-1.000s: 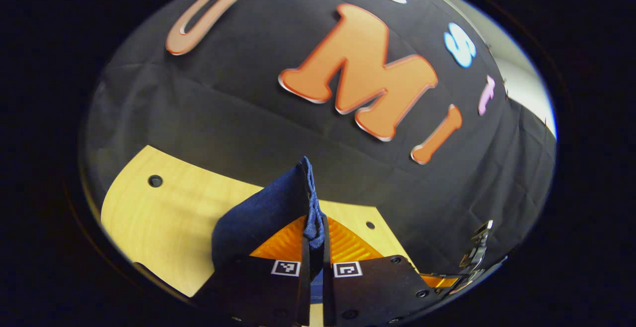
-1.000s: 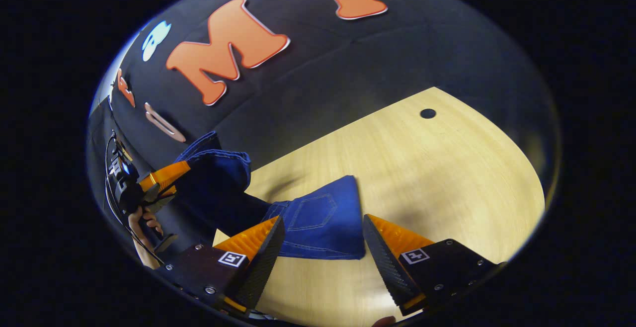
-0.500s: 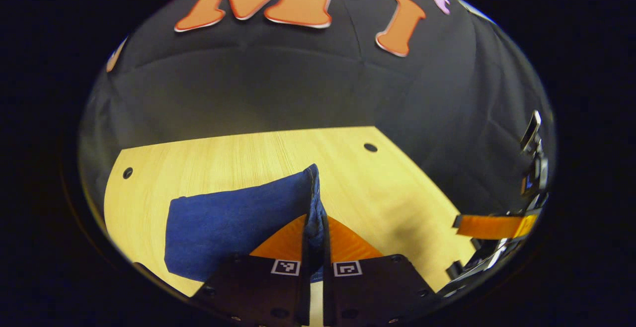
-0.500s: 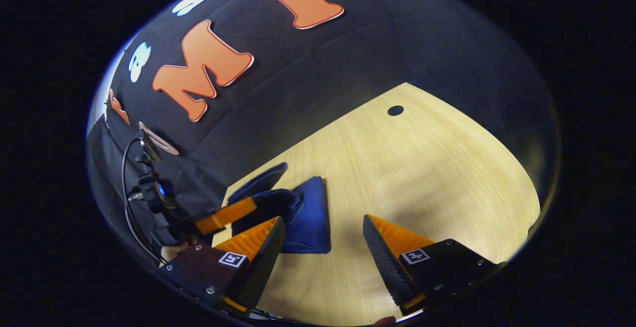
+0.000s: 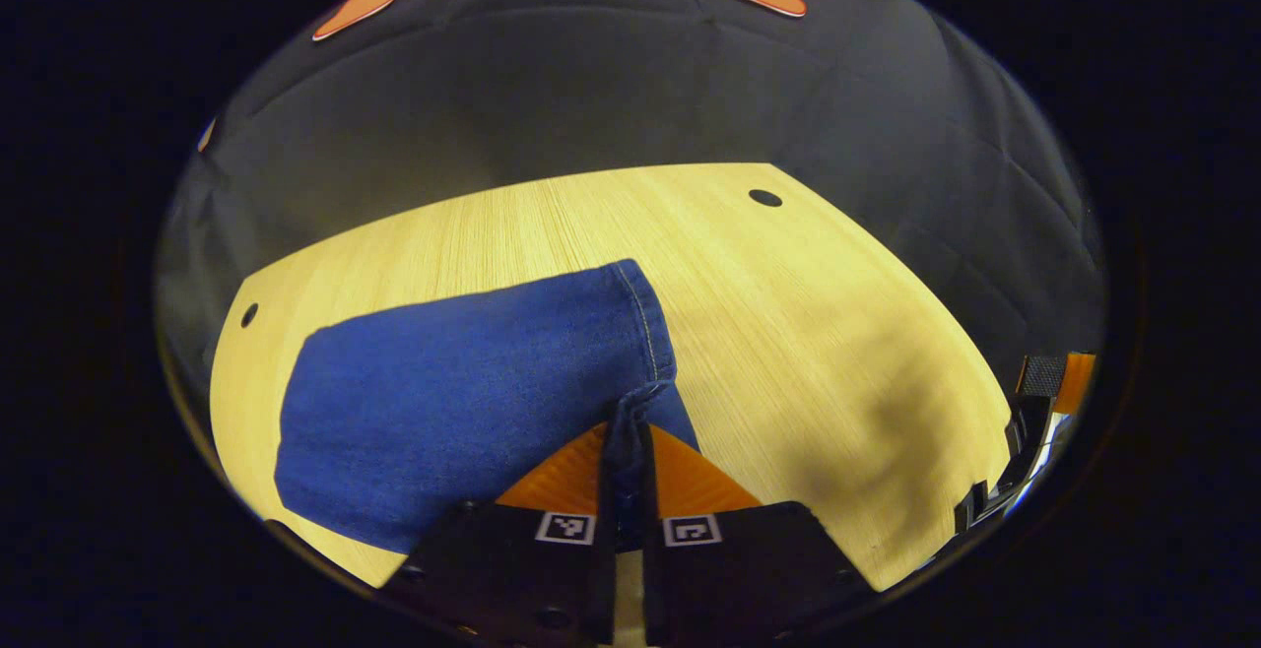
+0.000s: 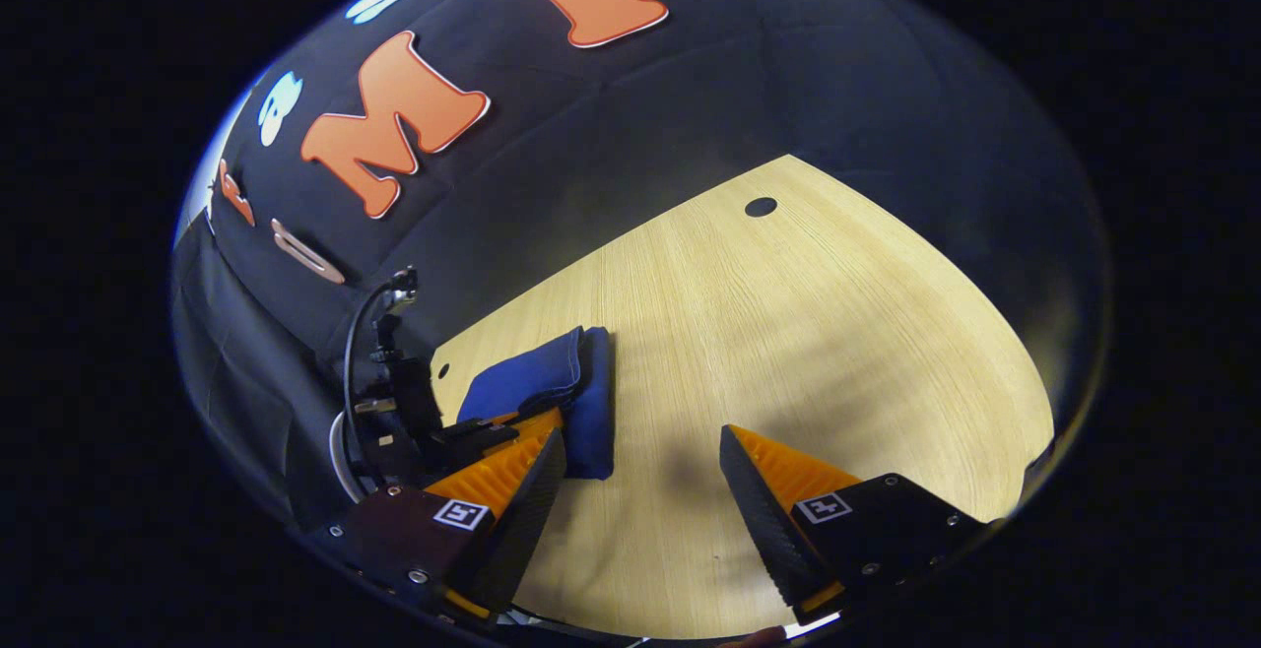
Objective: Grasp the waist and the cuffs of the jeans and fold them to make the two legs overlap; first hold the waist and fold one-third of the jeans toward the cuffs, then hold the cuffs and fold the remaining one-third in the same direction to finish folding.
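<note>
Jeans have dropped flat onto the table, so my left gripper, clamped on the cuff, is easing off gently while my right gripper is hanging open, empty.

jeans: matt denim cloth | table: smooth pale wood

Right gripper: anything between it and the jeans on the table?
Nothing visible on the table. The right gripper is open above bare wooden table, and the folded jeans lie just beyond its left finger. The left gripper is shut on the denim edge at that same side, so it crowds the approach.
</note>
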